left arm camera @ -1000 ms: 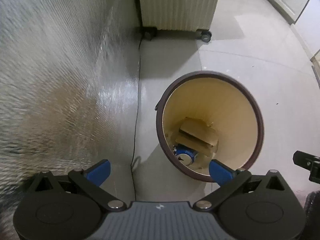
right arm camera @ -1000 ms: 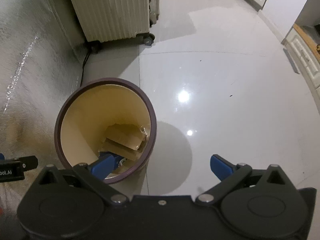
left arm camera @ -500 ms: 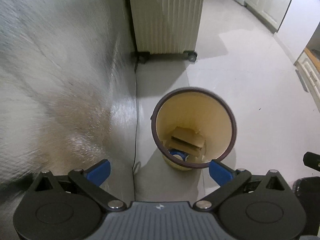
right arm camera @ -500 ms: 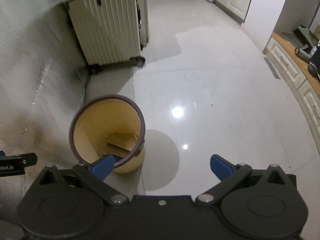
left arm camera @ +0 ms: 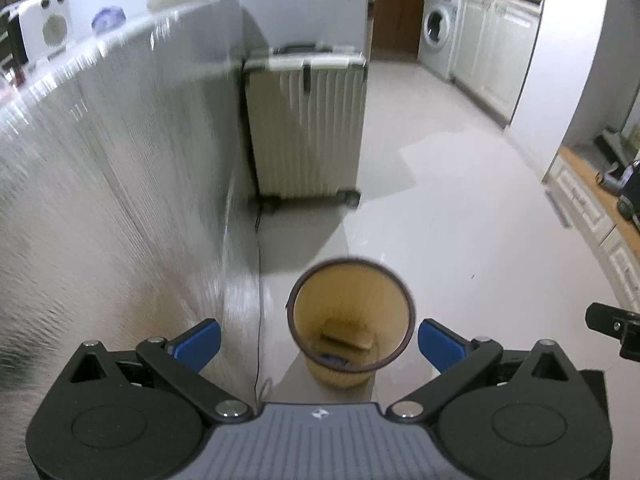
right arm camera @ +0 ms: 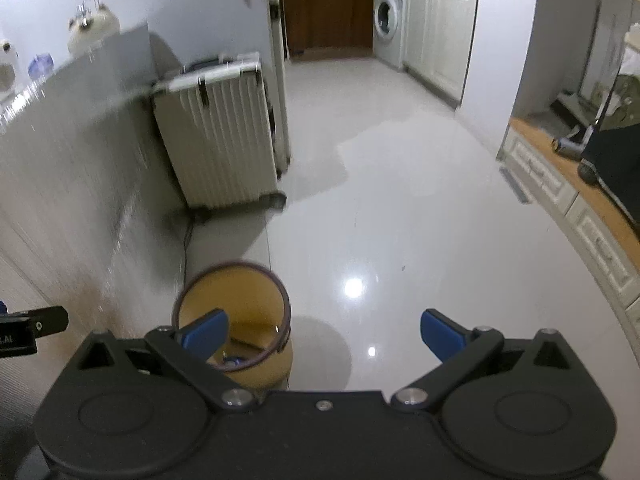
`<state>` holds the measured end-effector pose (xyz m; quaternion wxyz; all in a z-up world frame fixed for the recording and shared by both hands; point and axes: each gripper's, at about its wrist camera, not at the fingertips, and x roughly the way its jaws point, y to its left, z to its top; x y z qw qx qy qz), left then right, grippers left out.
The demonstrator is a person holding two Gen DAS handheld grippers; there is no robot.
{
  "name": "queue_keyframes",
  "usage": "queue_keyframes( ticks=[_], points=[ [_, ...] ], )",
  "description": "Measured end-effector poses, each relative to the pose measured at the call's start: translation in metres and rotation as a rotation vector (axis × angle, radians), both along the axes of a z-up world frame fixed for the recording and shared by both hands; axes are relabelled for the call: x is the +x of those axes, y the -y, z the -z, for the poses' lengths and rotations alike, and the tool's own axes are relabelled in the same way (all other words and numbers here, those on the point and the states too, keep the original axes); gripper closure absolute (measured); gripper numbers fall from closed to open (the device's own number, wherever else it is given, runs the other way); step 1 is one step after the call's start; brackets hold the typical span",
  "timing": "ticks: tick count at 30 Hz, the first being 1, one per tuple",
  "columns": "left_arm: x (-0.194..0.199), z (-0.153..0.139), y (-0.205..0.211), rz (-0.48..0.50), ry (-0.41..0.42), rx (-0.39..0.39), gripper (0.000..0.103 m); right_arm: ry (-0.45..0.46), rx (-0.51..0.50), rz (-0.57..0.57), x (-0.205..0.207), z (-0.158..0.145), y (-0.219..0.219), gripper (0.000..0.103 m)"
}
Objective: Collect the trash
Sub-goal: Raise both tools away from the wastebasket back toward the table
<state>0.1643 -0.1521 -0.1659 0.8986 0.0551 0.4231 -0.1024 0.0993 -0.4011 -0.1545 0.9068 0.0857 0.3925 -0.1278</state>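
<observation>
Yellow plastic forms the round waste bin with a dark brown rim (left arm camera: 350, 322), which stands upright on the glossy white tiled floor (left arm camera: 460, 220) near the bottom of both views. Inside it lie a flat brown piece of cardboard (left arm camera: 347, 336) and, nearer still, a small blue item (left arm camera: 334, 359) too blurred to identify. In the left wrist view the bin sits between the two blue fingertips (left arm camera: 199, 342) of the left gripper (left arm camera: 320, 344), below them and not touched by them; the jaws are spread wide and hold nothing. The right gripper (right arm camera: 324, 334) is likewise spread wide with nothing between its blue pads (right arm camera: 440, 336); its left pad overlaps the bin (right arm camera: 256, 344) in that view, though contact cannot be judged.

A thin dark cable (left arm camera: 258, 300) runs along the floor just left of the bin, beside a tall grey textured panel (left arm camera: 112, 200) that fills the left side. Farther away, a cream ribbed suitcase on small wheels (left arm camera: 306, 128) stands upright against that panel's far end. At the far right, a white front-loading washing machine (left arm camera: 438, 36) sits next to white cabinets (left arm camera: 492, 60). White drawer units with a wooden top (right arm camera: 580, 208) line the right edge.
</observation>
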Motion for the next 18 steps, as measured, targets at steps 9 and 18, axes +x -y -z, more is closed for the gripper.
queue_keyframes(
  ticks=[9, 18],
  points=[
    [-0.036, -0.069, -0.010, 0.023, 0.150, -0.061, 0.000, 0.161, -0.031, -0.007, -0.034, -0.070, -0.010, 0.000],
    [-0.069, -0.128, -0.051, -0.018, 0.289, -0.097, 0.000, 0.337, -0.052, -0.079, -0.059, -0.122, -0.043, 0.000]
  ],
)
